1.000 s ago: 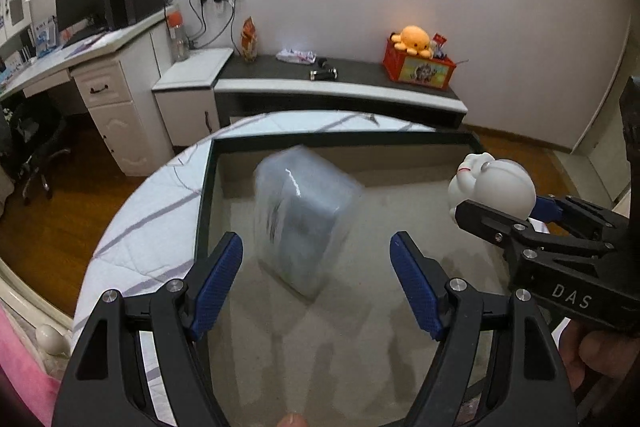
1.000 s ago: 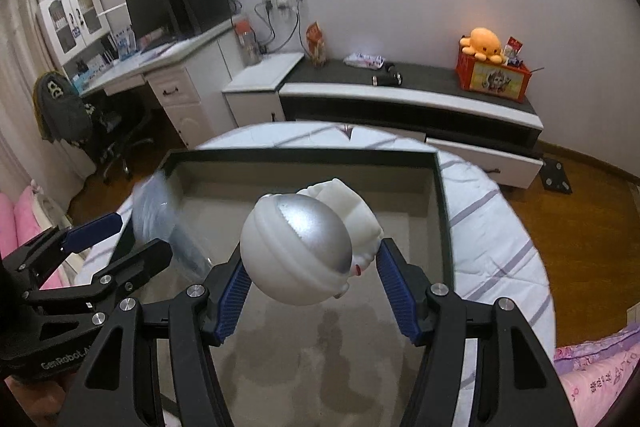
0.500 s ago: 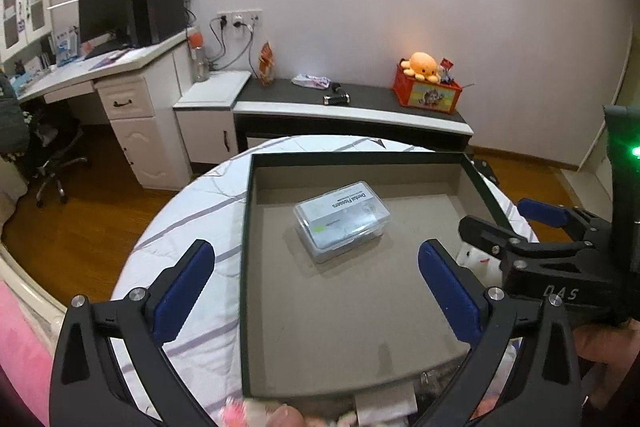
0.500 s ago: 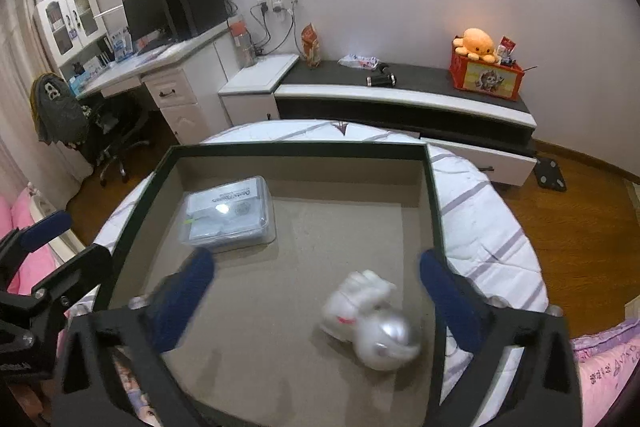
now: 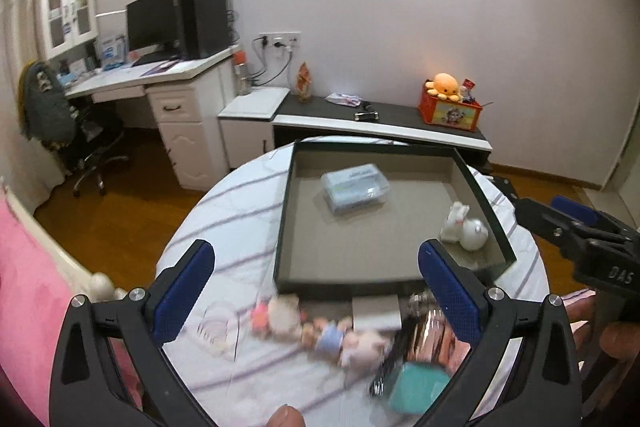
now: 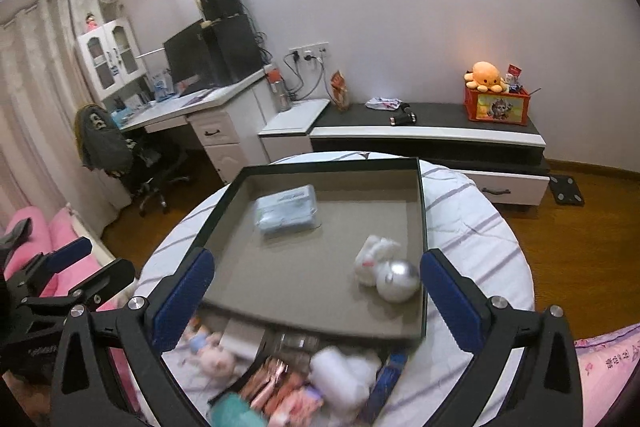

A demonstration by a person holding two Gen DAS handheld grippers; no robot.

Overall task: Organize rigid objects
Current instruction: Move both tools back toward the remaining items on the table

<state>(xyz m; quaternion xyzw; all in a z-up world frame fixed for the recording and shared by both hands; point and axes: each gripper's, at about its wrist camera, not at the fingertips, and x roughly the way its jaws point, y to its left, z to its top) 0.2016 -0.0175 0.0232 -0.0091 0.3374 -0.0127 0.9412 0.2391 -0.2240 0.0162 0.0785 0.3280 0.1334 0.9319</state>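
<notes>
In the left wrist view, the left gripper (image 5: pixel 316 281) hangs spread and empty above the near edge of the round table (image 5: pixel 240 195), its jaws having just been opening with nothing between them. This suits a release, since the clear plastic box (image 5: pixel 355 187) lies flat toward the far left corner of the dark tray (image 5: pixel 285 227). In the right wrist view, the right gripper (image 6: pixel 318 289), likewise just opened, is wide and empty. The white rabbit figurine (image 6: pixel 386 267) with its silver ball lies on its side by the tray's right wall, while blurred toys (image 6: pixel 304 383) wait at the table's near edge.
</notes>
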